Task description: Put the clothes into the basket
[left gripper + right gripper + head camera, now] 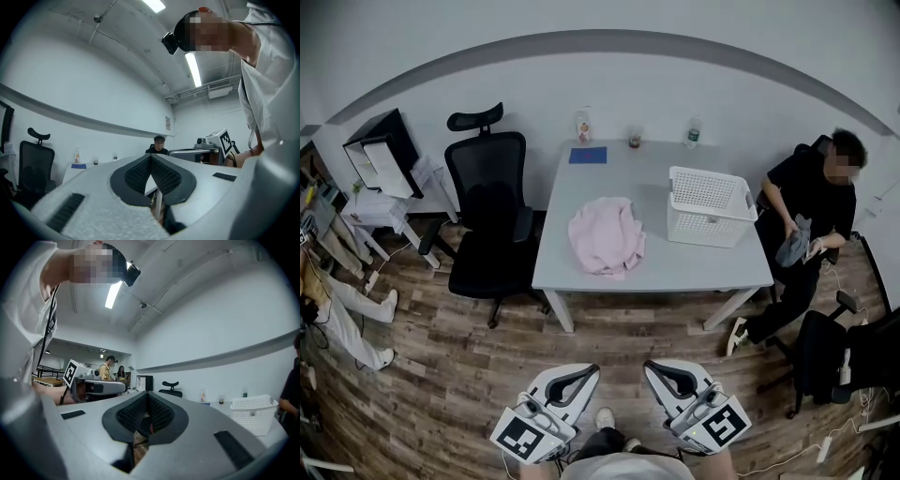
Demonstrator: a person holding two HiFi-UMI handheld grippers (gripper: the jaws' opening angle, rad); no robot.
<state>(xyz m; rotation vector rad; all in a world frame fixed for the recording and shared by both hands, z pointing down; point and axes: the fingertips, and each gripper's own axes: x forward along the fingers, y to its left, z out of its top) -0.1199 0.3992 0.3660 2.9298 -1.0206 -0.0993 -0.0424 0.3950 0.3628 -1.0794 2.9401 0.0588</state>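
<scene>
Left claw [584, 373] and right claw [657, 369] are both pressed together and empty, well apart from the bench [675, 264]. Clothes [607, 236] lie there beside the basket [703, 228], which looks empty; the whole task seems left to do.

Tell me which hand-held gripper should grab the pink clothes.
Left, marginally: the pink clothes lie more in line with the left hand-held gripper, the basket ahead of the right hand-held gripper. Both are shut, empty, short of the table.

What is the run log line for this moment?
left gripper: shut, empty | right gripper: shut, empty | pink clothes: on table, beside basket
</scene>
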